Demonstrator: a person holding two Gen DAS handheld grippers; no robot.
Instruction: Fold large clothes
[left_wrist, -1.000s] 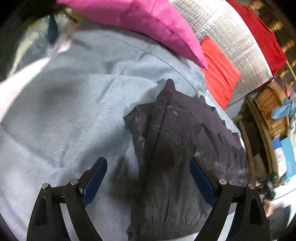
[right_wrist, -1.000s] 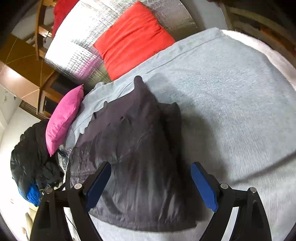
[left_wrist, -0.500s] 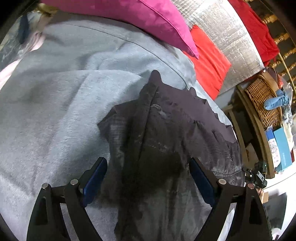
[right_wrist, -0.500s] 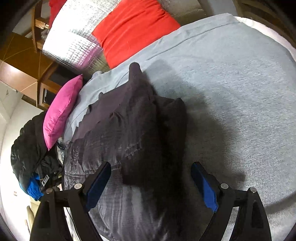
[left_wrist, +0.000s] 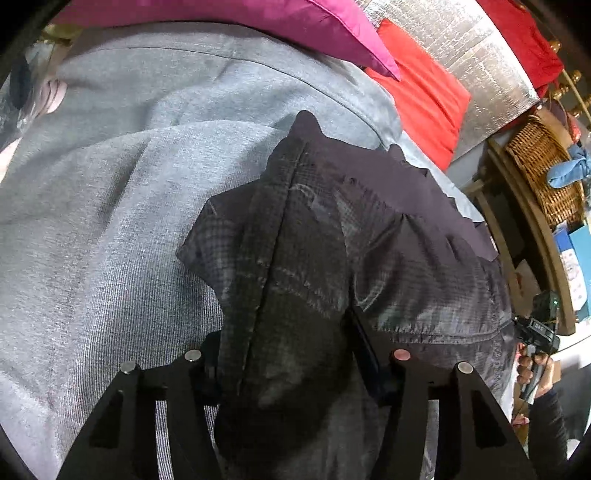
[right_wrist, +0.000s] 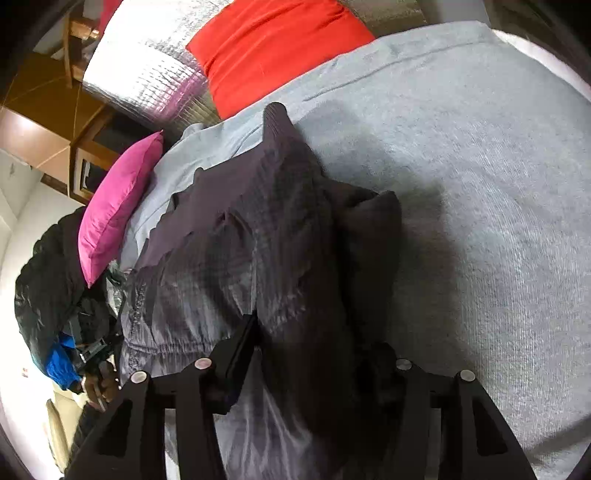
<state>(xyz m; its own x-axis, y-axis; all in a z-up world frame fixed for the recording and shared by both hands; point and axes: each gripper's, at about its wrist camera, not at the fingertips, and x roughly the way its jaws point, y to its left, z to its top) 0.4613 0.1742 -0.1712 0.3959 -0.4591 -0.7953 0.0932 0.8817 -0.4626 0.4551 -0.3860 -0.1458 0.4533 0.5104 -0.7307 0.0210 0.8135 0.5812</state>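
Grey bedspread (right_wrist: 480, 221); both claws, left claw (left_wrist: 288, 354) & right claw (right_wrist: 306, 354), prob. clenched on dark jacket (left_wrist: 332, 258); wicker basket (left_wrist: 546, 177) left cam only.

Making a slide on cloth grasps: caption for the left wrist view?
Left gripper shut on a bunched fold of the dark jacket, lying on a grey bedspread.

Both grippers closed in on the dark jacket (left_wrist: 332, 258): the left gripper (left_wrist: 288, 354), wide apart a second earlier, narrowed onto a raised fold toward 6 o'clock, and the right gripper (right_wrist: 314, 354) likewise pinched bunched fabric.
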